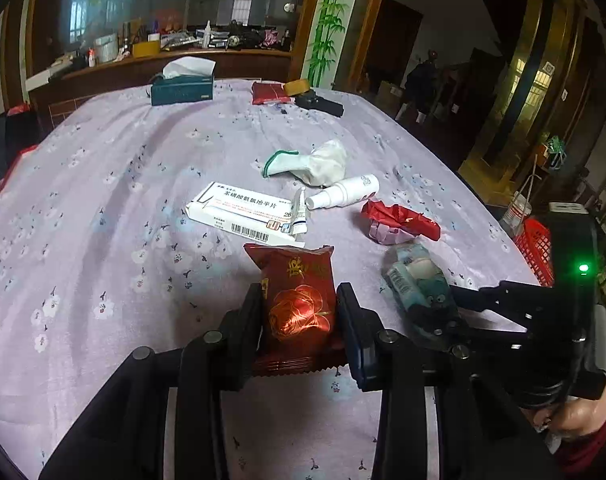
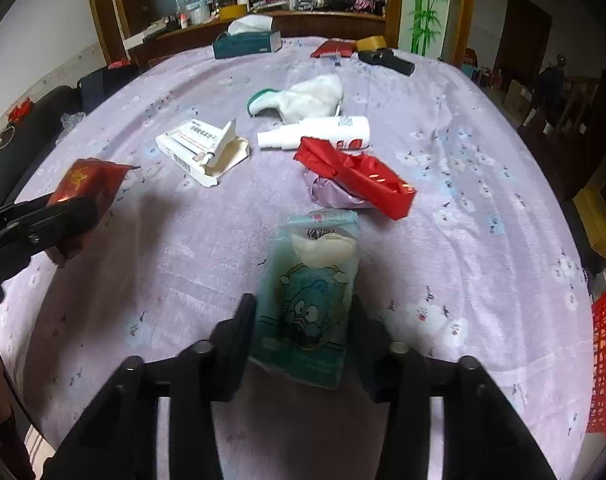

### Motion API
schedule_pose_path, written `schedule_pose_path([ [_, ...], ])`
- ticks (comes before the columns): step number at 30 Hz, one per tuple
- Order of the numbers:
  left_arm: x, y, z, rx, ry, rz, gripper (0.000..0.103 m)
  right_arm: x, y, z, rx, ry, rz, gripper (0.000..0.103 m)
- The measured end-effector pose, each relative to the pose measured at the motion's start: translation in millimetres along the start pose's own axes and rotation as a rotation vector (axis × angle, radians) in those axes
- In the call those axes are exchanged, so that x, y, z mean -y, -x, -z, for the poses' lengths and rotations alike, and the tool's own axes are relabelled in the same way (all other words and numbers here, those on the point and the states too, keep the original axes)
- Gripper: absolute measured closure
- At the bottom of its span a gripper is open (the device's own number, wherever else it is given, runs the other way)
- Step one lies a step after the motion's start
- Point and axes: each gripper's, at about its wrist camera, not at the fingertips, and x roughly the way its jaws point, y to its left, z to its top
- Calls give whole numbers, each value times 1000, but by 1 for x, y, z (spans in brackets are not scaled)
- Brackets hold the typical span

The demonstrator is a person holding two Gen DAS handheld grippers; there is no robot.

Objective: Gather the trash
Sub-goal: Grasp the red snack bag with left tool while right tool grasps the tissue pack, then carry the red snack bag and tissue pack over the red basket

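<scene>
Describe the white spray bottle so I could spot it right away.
Start at the round table under the lilac flowered cloth. Near its middle, a white spray bottle lies on its side, between a crumpled white cloth with a green edge and a crumpled red wrapper. It is the only smooth plastic cylinder there, nozzle pointing toward the opened white medicine box.

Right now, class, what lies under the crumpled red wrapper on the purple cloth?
Under the red wrapper sits a crumpled purple wad, its near and left edges showing. The wrapper covers the rest, so whether anything else lies beneath cannot be seen.
</scene>
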Motion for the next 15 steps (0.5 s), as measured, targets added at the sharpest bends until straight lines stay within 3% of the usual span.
schedule_pose_path([
  [4, 7, 0, 3, 6, 3, 12, 68, 8, 11, 9, 14, -28, -25, 70],
  [15, 42, 1, 4, 52, -51, -2, 68, 26, 61, 26, 154, -104, -55, 70],
])
